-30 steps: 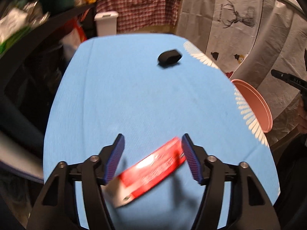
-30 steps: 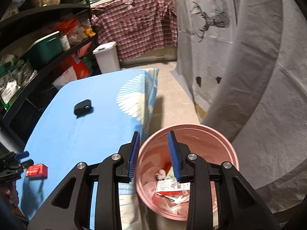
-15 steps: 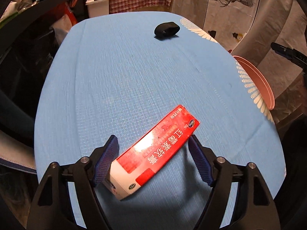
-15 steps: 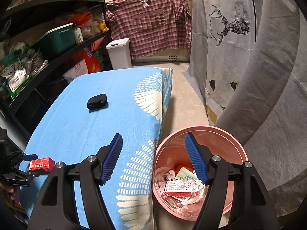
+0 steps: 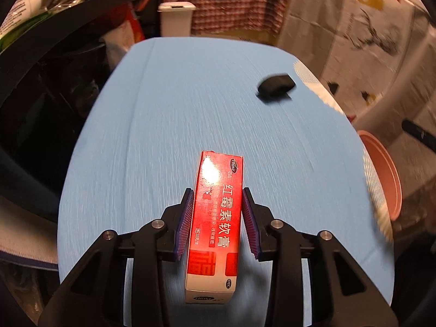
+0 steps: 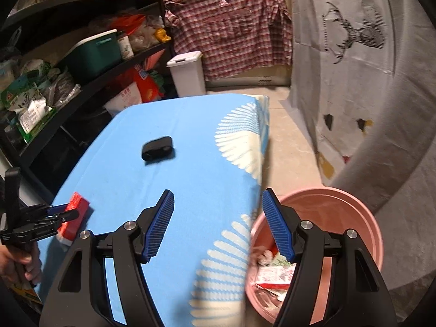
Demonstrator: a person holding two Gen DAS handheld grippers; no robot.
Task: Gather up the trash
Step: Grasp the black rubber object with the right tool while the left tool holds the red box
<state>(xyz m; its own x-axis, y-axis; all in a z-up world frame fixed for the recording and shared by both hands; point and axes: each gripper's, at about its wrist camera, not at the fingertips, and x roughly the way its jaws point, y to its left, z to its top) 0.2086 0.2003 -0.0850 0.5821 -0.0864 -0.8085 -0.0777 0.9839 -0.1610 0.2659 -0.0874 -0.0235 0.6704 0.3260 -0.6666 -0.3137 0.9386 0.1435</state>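
- Red carton (image 5: 216, 218) pinched lengthwise between the left gripper (image 5: 217, 220) pads, above the blue tablecloth (image 5: 190, 114).
- Right gripper (image 6: 218, 223): fingers spread, empty, beside the pink bin (image 6: 359, 204).

black hand-held gripper (image 6: 218, 212), blue ribbed pads (image 6: 160, 224), silver screws

We observe dim indoor lighting, glare on the glossy red cardboard box (image 5: 218, 207), motion blur streaking the blue tablecloth (image 5: 169, 125), and fisheye bending with dark vignetted corners.
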